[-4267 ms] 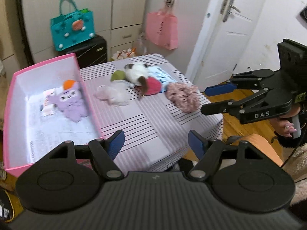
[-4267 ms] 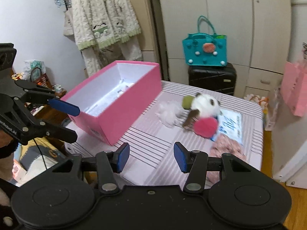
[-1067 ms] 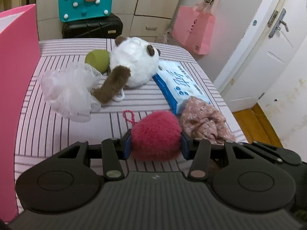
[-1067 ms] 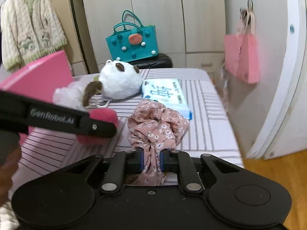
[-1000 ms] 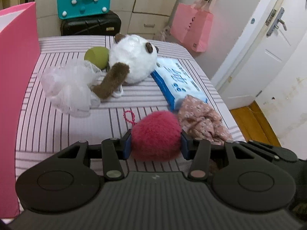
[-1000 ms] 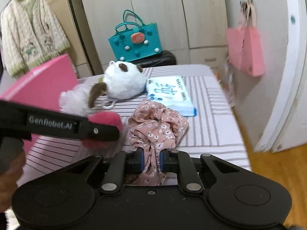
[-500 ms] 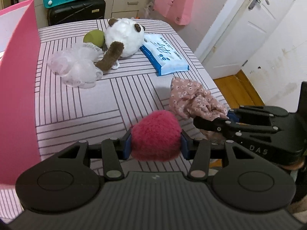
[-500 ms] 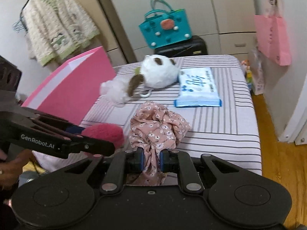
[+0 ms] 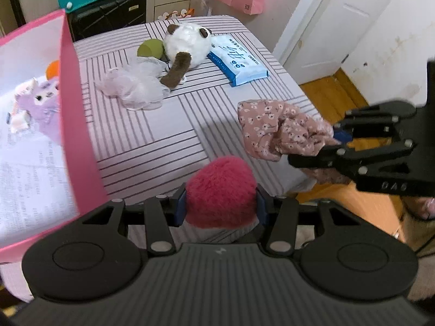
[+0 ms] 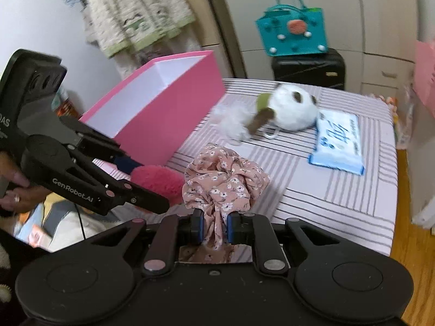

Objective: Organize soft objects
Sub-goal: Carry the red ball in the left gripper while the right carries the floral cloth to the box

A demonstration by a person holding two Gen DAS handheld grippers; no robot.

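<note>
Both grippers are loaded, left gripper (image 9: pixel 220 207) squeezing the red pompom (image 9: pixel 221 191), right gripper (image 10: pixel 213 226) pinching the floral scrunchie (image 10: pixel 224 183), so next I reckon I swing both over the pink box (image 10: pixel 165 114).

A home bedroom: wardrobe doors (image 10: pixel 312 13) behind the striped bed (image 9: pixel 168 125), a knitted cardigan (image 10: pixel 136 13) hanging left of them.
</note>
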